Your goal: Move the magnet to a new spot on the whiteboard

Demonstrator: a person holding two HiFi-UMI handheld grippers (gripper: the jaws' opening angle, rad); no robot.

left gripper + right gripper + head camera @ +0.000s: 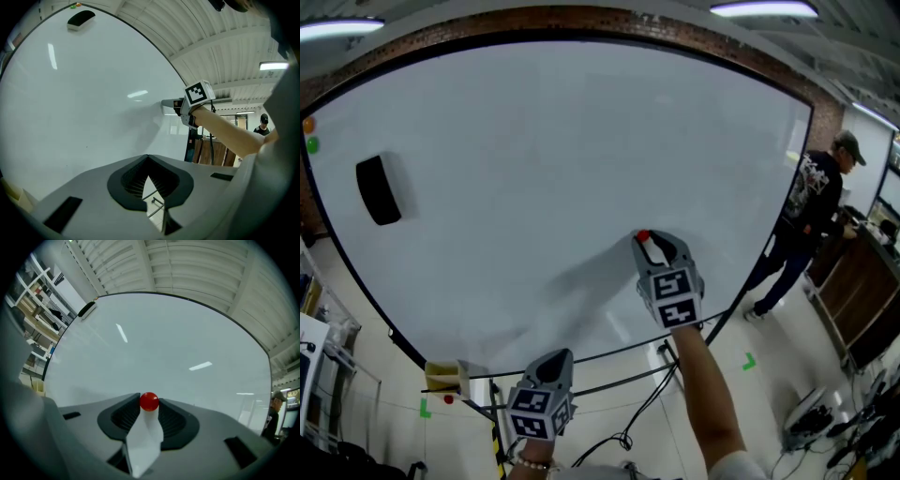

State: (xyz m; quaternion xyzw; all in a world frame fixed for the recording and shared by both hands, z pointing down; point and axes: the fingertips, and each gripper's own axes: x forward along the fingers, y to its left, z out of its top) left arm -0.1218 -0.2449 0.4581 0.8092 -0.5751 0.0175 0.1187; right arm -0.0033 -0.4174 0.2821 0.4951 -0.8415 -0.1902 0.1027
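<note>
One round red magnet (643, 236), pinched between the jaw tips of the right gripper (650, 244), lower right of centre on the large white whiteboard (562, 131). One black eraser (378, 189) near the left edge; one small orange dot (308, 124) and one small green dot (312, 144) above it. Right forearm bare, stretched toward the board. Left gripper (555, 360) low at the bottom edge, jaws pressed together, empty.

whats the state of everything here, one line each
right gripper: shut on the red magnet, tips up at the whiteboard
red magnet: pinched between the right jaw tips; can't tell if it touches the board
left gripper: shut, nothing between the jaws
whiteboard: upright, blank
eraser: stuck on the board, upper left
orange magnet: at the board's left edge
green magnet: just below the orange one
</note>
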